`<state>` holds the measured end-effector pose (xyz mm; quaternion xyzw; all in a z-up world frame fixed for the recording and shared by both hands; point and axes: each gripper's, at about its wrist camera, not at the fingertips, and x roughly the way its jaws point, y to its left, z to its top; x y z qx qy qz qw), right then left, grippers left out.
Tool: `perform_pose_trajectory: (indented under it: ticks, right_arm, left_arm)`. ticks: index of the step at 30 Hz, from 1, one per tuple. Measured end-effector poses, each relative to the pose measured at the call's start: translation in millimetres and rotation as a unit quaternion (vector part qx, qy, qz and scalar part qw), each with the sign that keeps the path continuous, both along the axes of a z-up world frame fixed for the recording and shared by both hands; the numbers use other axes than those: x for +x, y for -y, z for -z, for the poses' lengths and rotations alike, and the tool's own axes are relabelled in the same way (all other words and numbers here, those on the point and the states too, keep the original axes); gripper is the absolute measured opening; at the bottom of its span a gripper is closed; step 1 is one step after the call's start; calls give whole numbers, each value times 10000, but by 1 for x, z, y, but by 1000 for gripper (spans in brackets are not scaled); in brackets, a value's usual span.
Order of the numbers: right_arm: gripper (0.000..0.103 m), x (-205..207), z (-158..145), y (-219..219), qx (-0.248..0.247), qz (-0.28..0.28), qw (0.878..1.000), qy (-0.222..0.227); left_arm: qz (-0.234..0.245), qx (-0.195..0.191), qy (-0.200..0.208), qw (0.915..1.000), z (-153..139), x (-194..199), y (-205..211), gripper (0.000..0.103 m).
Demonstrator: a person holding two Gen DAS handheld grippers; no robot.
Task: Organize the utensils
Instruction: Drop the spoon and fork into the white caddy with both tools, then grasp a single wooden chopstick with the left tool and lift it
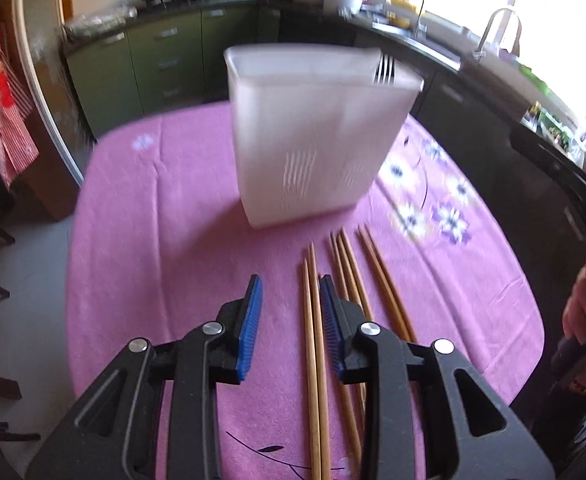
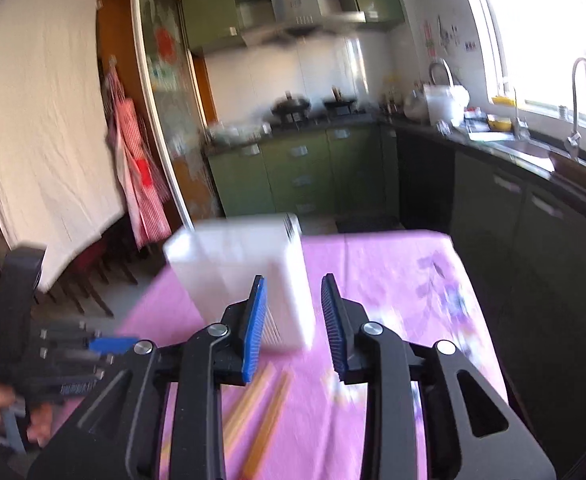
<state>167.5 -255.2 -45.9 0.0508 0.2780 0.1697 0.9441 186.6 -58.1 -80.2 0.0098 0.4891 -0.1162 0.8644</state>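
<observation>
Green kitchen cabinets (image 1: 165, 60) line the far wall, with a dark counter and a sink tap (image 1: 497, 28) running under the bright window. Nearer stands the table, spread with a pink cloth (image 1: 165, 248) that carries a purple flower print (image 1: 445, 216) toward its right edge.

Around the middle of the table stands a white plastic utensil holder (image 1: 313, 136), upright, with slits low in its front wall. A metal fork (image 1: 385, 70) pokes tines-up out of its right-hand compartment.

On the cloth between the holder and the near edge lie three pairs of wooden chopsticks (image 1: 349, 280), roughly parallel, tips pointing at the holder but stopping short of it.

The left gripper (image 1: 289, 292) hangs low over the near part of the table, tilted down, its blue-padded jaws standing apart with nothing clamped. The leftmost chopstick pair (image 1: 313, 320) runs through the gap, close beside the right-hand pad; whether that pad touches it I cannot tell.

The right gripper (image 2: 293, 292) is further toward the right edge, pointing across at the holder's right corner. Its jaws are also apart and empty. The view from it is smeared, yet chopsticks show on the cloth below it, and the person's hand (image 2: 1, 412) gripping the left tool shows at its left.
</observation>
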Motion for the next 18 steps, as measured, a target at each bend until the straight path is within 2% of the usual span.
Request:
perform_pose_trajectory:
  ticks: [2, 6, 9, 18]
  right_arm:
    - [29, -5, 16, 0, -103, -9, 9997, -207]
    - [29, -5, 40, 4, -131, -69, 9986, -517]
    - [29, -5, 52, 6, -126, -109, 9978, -643]
    - [29, 4, 59, 4, -57, -151, 9966, -802]
  left_arm:
    - [18, 17, -187, 9998, 14, 6, 6, 22]
    - [13, 178, -514, 9985, 41, 16, 13, 18]
    - [45, 157, -773, 9969, 57, 20, 14, 15]
    - [125, 318, -963, 9948, 67, 24, 20, 13]
